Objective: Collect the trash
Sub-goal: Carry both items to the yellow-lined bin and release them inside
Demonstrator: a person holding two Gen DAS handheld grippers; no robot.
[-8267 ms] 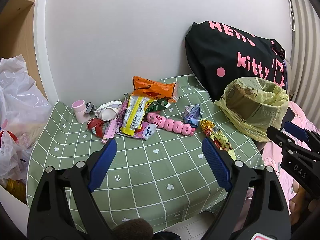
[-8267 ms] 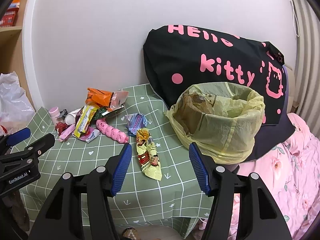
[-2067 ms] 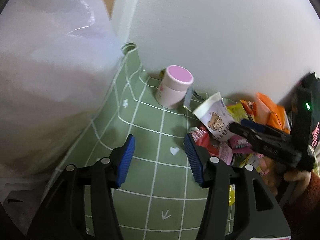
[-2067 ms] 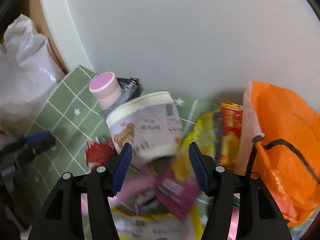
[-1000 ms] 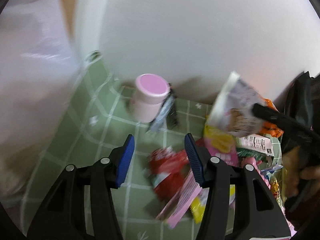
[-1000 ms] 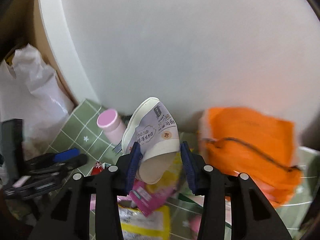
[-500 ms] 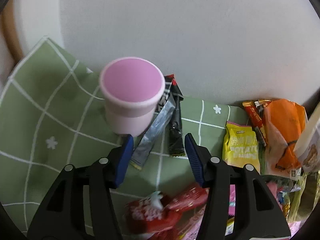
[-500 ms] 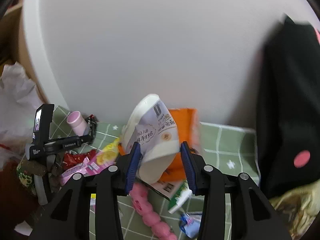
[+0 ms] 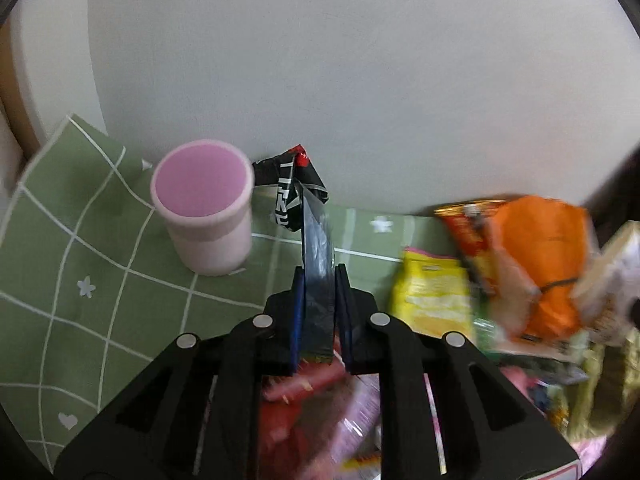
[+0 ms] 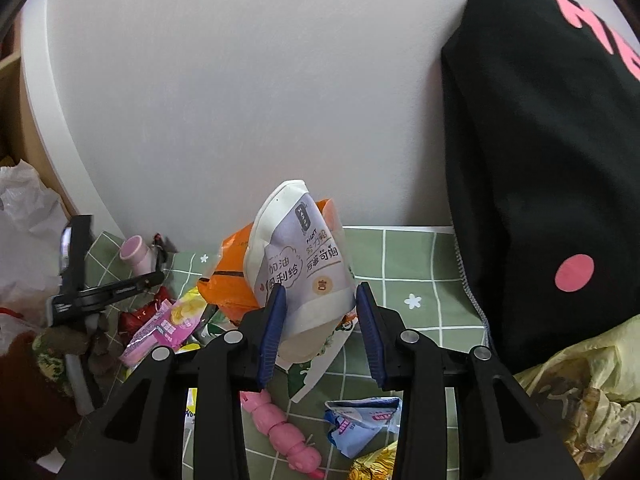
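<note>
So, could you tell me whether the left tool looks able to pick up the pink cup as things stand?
Probably not yet: the left tool is closing on a dark wrapper, so it is occupied. The pink cup stands unobstructed just left of it.

Paper cup point(image 10: 304, 276): "FIGHT", "加油". Black bag point(image 10: 552, 128): pink letters, cropped, unreadable.

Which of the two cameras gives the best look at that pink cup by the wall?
The left wrist view. There the pink cup is large and near, upright on the green cloth, beside the black wrapper between the closing left tool. In the right wrist view the cup is small, far off, partly hidden by that tool.
</note>
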